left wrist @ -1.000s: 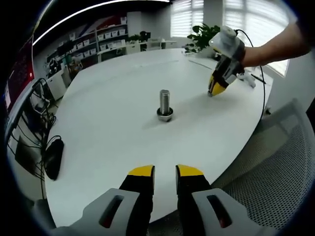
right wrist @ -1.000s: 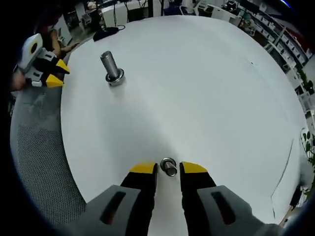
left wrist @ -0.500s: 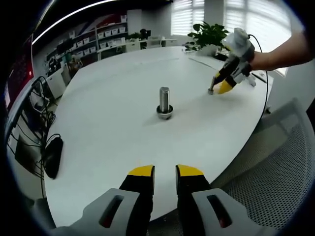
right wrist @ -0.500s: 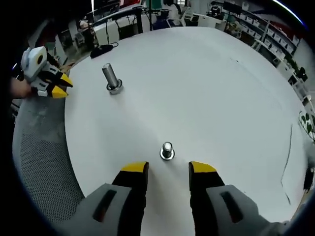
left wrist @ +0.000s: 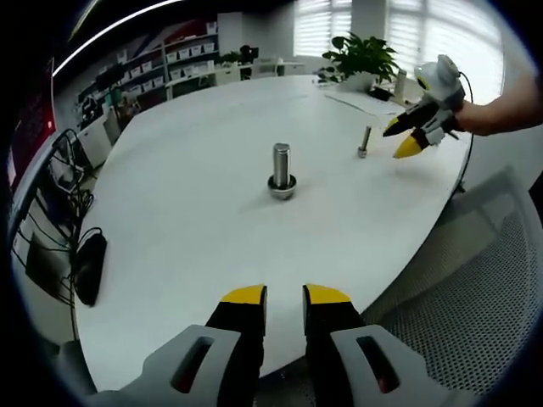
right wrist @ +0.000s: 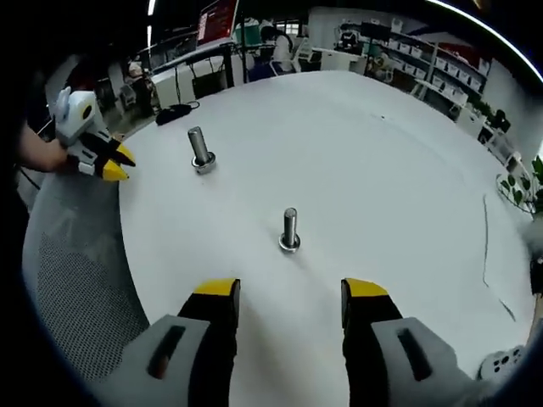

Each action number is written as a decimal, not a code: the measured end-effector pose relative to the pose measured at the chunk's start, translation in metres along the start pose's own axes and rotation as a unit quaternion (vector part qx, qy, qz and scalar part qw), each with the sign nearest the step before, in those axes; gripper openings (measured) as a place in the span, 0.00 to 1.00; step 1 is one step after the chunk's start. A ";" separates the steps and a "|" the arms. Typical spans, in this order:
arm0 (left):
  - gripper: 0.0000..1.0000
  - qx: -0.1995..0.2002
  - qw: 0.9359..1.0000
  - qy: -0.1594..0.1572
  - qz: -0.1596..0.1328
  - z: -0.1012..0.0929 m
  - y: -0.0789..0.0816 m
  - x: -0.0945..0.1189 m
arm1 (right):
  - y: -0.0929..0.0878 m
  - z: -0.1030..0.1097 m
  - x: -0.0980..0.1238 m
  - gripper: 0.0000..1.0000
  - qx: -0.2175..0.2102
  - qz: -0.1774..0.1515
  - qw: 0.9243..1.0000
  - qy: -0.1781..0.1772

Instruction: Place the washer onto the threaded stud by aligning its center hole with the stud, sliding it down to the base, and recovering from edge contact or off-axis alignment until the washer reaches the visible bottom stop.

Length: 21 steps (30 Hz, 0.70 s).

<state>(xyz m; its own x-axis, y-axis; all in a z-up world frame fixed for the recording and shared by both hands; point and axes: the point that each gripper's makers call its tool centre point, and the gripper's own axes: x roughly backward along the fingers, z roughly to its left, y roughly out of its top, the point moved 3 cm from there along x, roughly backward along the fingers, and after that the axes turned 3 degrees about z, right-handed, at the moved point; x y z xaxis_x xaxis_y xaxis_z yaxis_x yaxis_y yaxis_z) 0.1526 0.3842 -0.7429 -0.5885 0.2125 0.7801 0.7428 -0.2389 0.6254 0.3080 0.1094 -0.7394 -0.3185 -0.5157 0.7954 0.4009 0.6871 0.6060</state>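
Observation:
A small steel stud (right wrist: 290, 229) stands upright on the white table (right wrist: 382, 195) with a washer (right wrist: 290, 246) at its base. My right gripper (right wrist: 290, 292) is open, drawn back from the stud with nothing between its jaws. In the left gripper view the same stud (left wrist: 364, 142) stands just left of the right gripper (left wrist: 400, 138), held by a person's hand. A bigger stud (left wrist: 282, 168) with a ring at its foot stands mid-table, also seen as the bigger stud (right wrist: 201, 150). My left gripper (left wrist: 285, 297) hovers at the table's near edge, jaws almost together and empty; the left gripper (right wrist: 119, 163) appears at the left.
A grey mesh chair (left wrist: 458, 280) sits beside the table edge, seen as the chair (right wrist: 76, 288) too. A potted plant (left wrist: 361, 59) and papers (left wrist: 365, 100) lie at the far side. A black object (left wrist: 89, 271) lies off the left edge. Shelving lines the back.
My right gripper opened, let go of the small stud and pulled back from it; the stud stays standing. My left gripper kept its place.

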 end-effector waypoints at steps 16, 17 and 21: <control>0.15 0.001 1.000 0.000 0.009 -0.001 -0.002 -0.001 | 0.005 0.018 0.029 0.72 -0.078 -0.114 0.990 -0.010; 0.15 0.002 1.000 0.000 0.007 -0.001 -0.001 -0.001 | 0.006 0.020 0.031 0.72 -0.083 -0.117 0.990 -0.008; 0.15 0.004 1.000 -0.002 0.007 -0.002 0.000 0.000 | 0.012 0.027 0.039 0.75 -0.091 -0.145 0.985 -0.009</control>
<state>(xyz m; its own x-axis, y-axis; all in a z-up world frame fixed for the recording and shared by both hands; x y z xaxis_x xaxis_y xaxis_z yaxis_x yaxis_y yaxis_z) 0.1520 0.3826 -0.7431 -0.5776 0.2126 0.7882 0.7528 -0.2347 0.6150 0.2774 0.1114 -0.7018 -0.4570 -0.6670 0.5884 0.4379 0.4070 0.8016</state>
